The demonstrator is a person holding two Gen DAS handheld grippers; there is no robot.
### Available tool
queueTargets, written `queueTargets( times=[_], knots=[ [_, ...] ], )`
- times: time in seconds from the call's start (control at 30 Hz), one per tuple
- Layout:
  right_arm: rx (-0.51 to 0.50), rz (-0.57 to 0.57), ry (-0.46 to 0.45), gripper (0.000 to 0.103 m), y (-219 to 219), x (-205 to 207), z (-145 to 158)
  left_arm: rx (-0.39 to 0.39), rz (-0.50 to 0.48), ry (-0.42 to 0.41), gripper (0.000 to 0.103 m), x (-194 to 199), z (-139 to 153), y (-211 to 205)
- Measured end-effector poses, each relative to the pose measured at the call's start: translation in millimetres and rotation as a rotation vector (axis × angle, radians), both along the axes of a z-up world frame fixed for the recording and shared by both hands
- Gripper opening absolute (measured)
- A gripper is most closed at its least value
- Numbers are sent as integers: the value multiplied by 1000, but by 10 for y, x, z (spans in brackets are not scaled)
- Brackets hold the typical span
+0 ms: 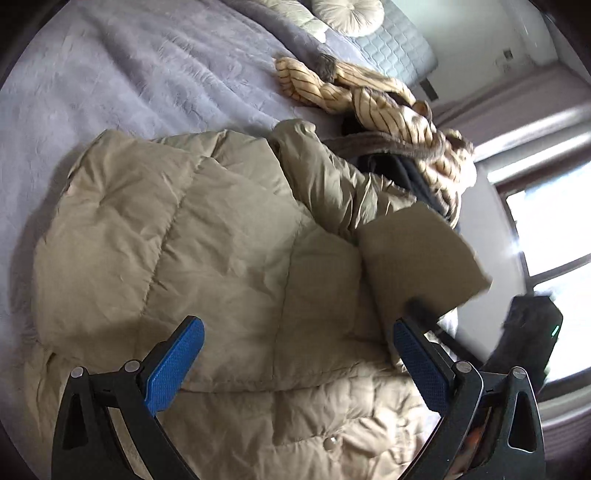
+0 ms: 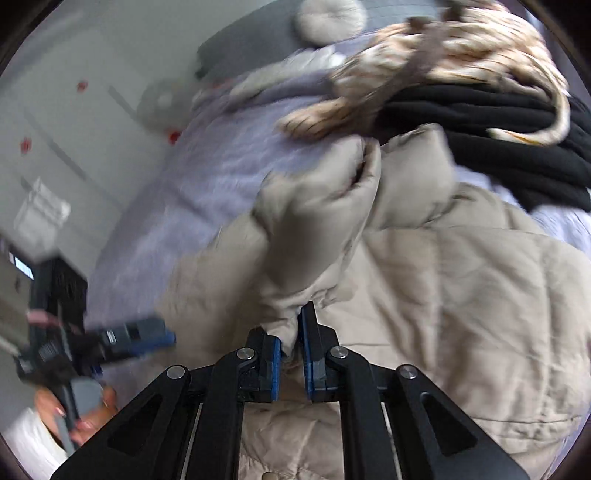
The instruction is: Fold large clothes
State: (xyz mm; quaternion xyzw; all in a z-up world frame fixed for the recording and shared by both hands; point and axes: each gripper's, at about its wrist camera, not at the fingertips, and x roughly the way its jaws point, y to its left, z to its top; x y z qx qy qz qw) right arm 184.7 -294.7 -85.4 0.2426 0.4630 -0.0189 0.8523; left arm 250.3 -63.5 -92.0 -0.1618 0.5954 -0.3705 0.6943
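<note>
A beige puffer jacket (image 1: 221, 236) lies on the lilac bed cover (image 1: 140, 74), partly folded; it also fills the right wrist view (image 2: 461, 280). My left gripper (image 1: 299, 350) is open just above the jacket, its blue pads wide apart and empty. My right gripper (image 2: 291, 343) is shut on the cuff of a jacket sleeve (image 2: 314, 221), which rises lifted in front of it. The same lifted sleeve shows blurred in the left wrist view (image 1: 421, 258), with the right gripper (image 1: 528, 332) at the right edge. The left gripper also shows at the left of the right wrist view (image 2: 147, 338).
A cream striped garment (image 1: 384, 103) and a black garment (image 2: 498, 147) are piled at the far side of the jacket. A round cushion (image 1: 351, 14) and grey pillow (image 1: 399, 44) lie at the bed head. Windows (image 1: 546, 229) and a white wall (image 2: 92, 92) border the bed.
</note>
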Motion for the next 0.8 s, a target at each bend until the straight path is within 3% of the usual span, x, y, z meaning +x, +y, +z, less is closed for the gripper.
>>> queueTargets(
  times=[0.07,0.13,0.17,0.2,0.27,0.37,0.47,0.57,0.67,0.7,0.73,0.77,0.8],
  knots=[
    [-76,71,82,20,214,76,-134,-47,7,39,102,54,-25,17],
    [-130,120,134,40,342,69,-208,-85,2,71,102,60,-48,-9],
    [-167,138,155,61,380,9,-227,-100,-6,84,102,62,-58,-45],
    [-198,147,163,75,397,-33,-226,-114,-20,94,102,65,-66,-94],
    [-251,163,166,75,373,-238,-180,-120,-44,98,102,41,-79,-175],
    [-232,111,192,75,235,-518,-156,-87,-77,91,102,25,-143,-322],
    [-108,-58,235,75,-219,-955,-145,-26,-89,85,102,34,-244,-458],
    [128,-333,228,75,-905,-1398,-231,-2,-111,75,102,30,-282,-588],
    [374,-587,145,73,-1447,-1716,-386,19,-131,60,98,2,-269,-719],
    [428,-656,115,63,-1564,-1794,-429,23,-134,53,92,-14,-267,-732],
    [459,-701,102,53,-1645,-1840,-460,31,-142,46,79,-31,-258,-763],
    [480,-722,97,28,-1713,-1851,-485,44,-154,37,60,-55,-251,-786],
    [490,-733,95,15,-1761,-1843,-507,50,-170,23,46,-85,-241,-790]
  ],
)
